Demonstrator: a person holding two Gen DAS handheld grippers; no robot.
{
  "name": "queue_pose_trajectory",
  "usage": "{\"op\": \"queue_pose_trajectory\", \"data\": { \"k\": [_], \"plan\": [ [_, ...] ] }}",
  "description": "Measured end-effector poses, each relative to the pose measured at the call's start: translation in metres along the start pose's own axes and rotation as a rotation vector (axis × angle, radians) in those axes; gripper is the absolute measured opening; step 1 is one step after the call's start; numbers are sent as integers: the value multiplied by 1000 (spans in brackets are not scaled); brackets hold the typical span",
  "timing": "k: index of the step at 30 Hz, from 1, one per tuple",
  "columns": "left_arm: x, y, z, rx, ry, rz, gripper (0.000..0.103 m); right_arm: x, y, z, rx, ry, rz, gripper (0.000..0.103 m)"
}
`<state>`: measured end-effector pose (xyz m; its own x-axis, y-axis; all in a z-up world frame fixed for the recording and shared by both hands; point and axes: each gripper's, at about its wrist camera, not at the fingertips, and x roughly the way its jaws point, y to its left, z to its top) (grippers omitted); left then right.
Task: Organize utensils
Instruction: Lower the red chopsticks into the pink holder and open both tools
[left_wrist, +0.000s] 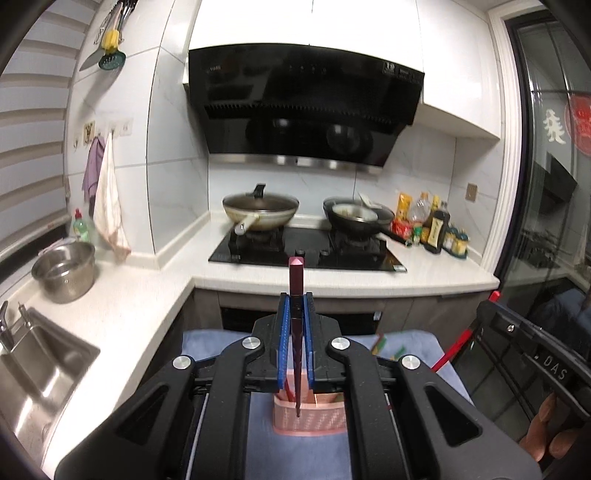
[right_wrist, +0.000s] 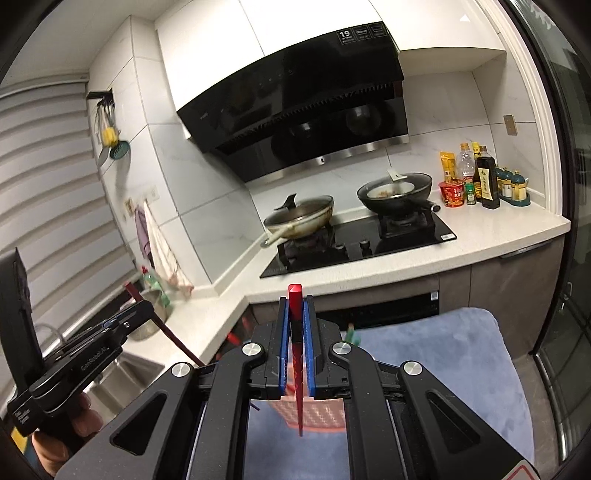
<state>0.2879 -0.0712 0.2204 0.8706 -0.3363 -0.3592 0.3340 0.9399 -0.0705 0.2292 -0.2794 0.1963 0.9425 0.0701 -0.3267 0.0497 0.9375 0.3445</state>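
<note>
- L gripper (left_wrist: 296, 306) pinches a maroon chopstick (left_wrist: 296, 280) upright, tip down over the pink basket (left_wrist: 310, 417), which sits on a blue cloth (left_wrist: 207, 343). Tip looks abt level w/ the basket rim; can't tell if it's inside yet.
- R gripper (right_wrist: 295, 314) is pressed onto a red chopstick (right_wrist: 295, 295), also upright, tip hanging over the basket (right_wrist: 317, 413) front.
- More sticks already stand in the basket; a few green/red ones lie on the cloth (right_wrist: 436, 354) near its far edge.
- Risk: both sticks aimed at one small basket. The grippers are close side by side, so they could knock each other or the sticks could cross.
- Risk: basket looks light; a tip catching the rim or the woven wall could tip or push it on the soft cloth.
- Risk: letting go too high, stick bounces out, maybe off the cloth edge.
- Risk: thin tapered stick may swivel in the jaws if it hits sth.
</note>
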Motion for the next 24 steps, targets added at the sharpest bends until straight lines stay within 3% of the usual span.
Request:
{"op": "queue_pose_trajectory", "data": {
  "k": [9,24],
  "plan": [
    [33,-1,12,-18,-37,0,7,38,-3,24,3,-41,-32,7],
    [78,0,-16,-27,54,15,7,89,-15,3,-8,33,-74,7]
  ]
}}
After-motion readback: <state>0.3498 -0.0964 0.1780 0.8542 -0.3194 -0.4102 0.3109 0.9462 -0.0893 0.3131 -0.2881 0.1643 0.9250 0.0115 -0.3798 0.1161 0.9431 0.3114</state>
